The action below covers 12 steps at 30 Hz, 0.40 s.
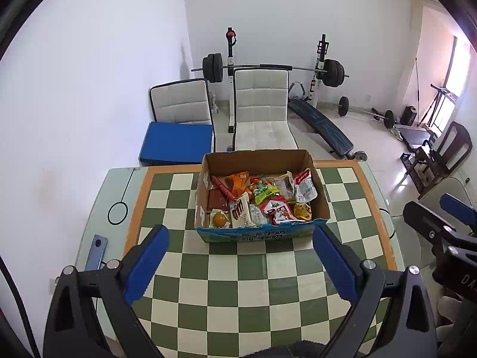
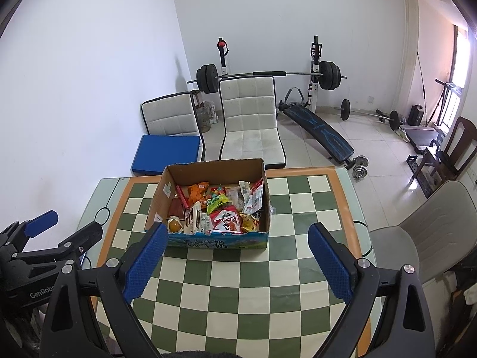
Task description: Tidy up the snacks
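Ahead of both pairs of jaws, the box (image 1: 262, 235) sits on the worktop (image 1: 238, 283), snacks (image 1: 262, 200) inside; a phone (image 1: 96, 252) lies left; chairs (image 2: 249, 119) stand behind.

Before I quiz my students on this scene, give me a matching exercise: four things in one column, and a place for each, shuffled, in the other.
Things:
1. cardboard box
2. phone
3. blue cushion
4. barbell

Places:
A. on the rack by the far wall
B. on the checkered cloth, full of snacks
C. on the chair seat behind the table
D. at the table's left edge, off the cloth

Pairs: 1-B, 2-D, 3-C, 4-A
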### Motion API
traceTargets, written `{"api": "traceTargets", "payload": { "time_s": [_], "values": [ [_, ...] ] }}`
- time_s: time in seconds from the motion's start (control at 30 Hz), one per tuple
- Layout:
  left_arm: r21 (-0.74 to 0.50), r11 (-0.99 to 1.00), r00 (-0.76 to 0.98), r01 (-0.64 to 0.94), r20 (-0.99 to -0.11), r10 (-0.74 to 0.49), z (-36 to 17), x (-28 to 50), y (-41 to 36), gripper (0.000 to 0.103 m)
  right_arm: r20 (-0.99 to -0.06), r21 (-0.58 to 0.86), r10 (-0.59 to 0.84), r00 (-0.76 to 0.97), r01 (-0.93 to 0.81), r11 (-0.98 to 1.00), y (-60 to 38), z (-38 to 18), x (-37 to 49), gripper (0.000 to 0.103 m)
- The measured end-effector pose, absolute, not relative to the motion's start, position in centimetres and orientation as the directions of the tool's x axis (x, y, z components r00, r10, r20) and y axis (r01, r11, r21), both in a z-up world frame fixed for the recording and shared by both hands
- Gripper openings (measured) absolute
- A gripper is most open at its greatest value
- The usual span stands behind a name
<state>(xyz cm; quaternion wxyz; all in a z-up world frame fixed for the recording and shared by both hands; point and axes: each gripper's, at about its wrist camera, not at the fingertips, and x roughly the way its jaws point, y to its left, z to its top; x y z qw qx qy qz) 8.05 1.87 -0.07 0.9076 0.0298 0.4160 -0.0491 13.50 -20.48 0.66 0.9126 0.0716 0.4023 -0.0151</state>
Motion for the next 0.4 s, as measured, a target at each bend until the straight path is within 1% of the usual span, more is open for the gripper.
{"api": "traceTargets", "payload": {
  "time_s": [0.4],
  "values": [
    [0.009,0.995,0.659,0.101,-0.75,-0.061,0.56,8.07,2.01,0.099,-0.74,0.123,0.031,0.672,0.09,0.988,-20.46,0.09,13.19,0.097]
  ]
}}
